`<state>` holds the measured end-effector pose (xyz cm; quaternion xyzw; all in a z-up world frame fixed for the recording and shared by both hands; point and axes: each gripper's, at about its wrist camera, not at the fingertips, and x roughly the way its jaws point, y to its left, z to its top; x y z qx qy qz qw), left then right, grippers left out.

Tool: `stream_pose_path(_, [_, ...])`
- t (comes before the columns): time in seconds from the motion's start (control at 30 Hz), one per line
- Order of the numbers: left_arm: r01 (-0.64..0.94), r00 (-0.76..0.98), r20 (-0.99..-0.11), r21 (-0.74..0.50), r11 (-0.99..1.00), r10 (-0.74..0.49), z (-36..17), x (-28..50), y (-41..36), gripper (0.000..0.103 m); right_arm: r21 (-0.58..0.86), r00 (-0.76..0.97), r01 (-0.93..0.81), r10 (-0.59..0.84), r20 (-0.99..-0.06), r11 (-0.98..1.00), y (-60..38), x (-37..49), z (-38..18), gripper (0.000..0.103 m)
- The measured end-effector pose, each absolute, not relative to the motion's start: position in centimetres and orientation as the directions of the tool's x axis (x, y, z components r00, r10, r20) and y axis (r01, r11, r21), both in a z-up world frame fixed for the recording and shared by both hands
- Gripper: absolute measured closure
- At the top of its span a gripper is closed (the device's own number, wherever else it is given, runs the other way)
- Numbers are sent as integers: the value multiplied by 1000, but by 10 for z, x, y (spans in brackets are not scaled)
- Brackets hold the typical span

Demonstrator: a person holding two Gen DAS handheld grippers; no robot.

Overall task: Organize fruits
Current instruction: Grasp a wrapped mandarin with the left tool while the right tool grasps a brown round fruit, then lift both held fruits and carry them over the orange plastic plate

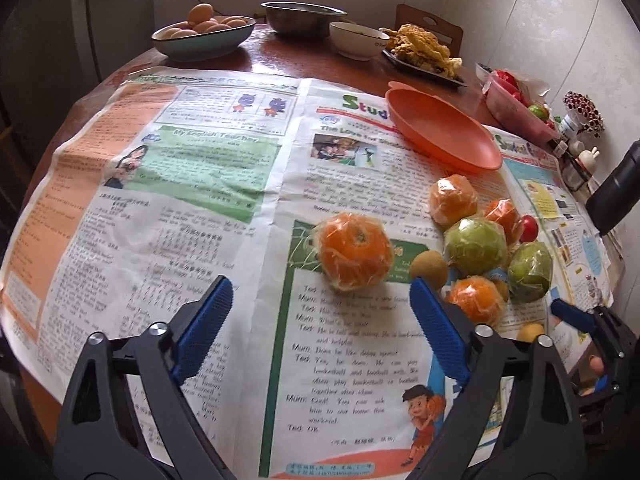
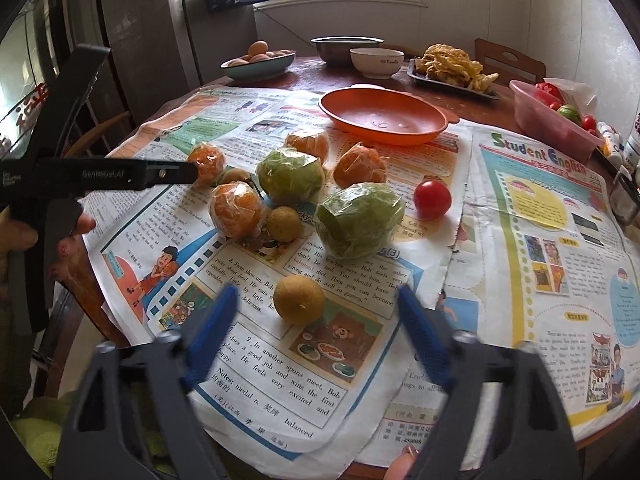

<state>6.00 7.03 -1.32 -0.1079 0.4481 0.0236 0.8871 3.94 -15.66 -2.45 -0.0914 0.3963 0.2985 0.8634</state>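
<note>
Newspaper covers the tabletop [image 2: 532, 360]; wrapped orange [image 1: 356, 252] sits just ahead of the left gripper [image 1: 320, 312], jaws apart, nothing btwn; right gripper [image 2: 316, 312] also apart, near a longan [image 2: 299, 299]; film's prob slippery, fruit soft; grab round the middle.

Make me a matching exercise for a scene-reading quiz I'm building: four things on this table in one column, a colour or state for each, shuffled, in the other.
Things:
1. orange plastic dish
2. tomato
3. teal bowl
4. nearest longan

States:
A. holds eggs
B. red, bare on the newspaper
C. empty
D. brownish, just ahead of the right hand-held gripper

Pairs: 1-C, 2-B, 3-A, 4-D
</note>
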Motion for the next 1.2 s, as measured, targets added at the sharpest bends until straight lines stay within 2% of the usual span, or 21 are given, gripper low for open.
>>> stream_pose_path(0.07, [-131, 593, -802, -173, 976, -63, -14, 65, 70, 32, 79, 500, -594, 444, -744, 801, -155, 40, -26, 33])
stream_pose_path(0.13, [-116, 592, -802, -185, 976, -81, -14, 70, 69, 38, 83, 493, -605, 454, -742, 792, -154, 40, -27, 43])
stream_pose_path(0.27, [-99, 592, -799, -195, 976, -100, -15, 76, 68, 47, 90, 481, -621, 469, -741, 779, -153, 41, -28, 57])
stream_pose_path(0.33, [-90, 590, -799, -206, 974, -115, -17, 80, 68, 50, 93, 470, -634, 479, -741, 768, -151, 42, -29, 70])
stream_pose_path(0.43, [-84, 583, -801, -223, 971, -133, -20, 85, 67, 57, 95, 459, -650, 489, -742, 754, -151, 42, -30, 78])
stream_pose_path(0.53, [-74, 586, -800, -213, 974, -131, -21, 86, 65, 59, 84, 463, -658, 491, -739, 748, -151, 40, -30, 78])
stream_pose_path(0.6, [-64, 584, -799, -219, 974, -141, -21, 88, 66, 65, 95, 458, -658, 498, -736, 747, -151, 41, -30, 78])
stream_pose_path(0.8, [-52, 585, -797, -222, 974, -150, -21, 90, 65, 66, 131, 437, -663, 523, -731, 737, -156, 41, -26, 78])
stream_pose_path(1.2, [-25, 594, -785, -237, 971, -177, -3, 98, 63, 66, 143, 512, -594, 509, -691, 792, -195, 62, -2, 78])
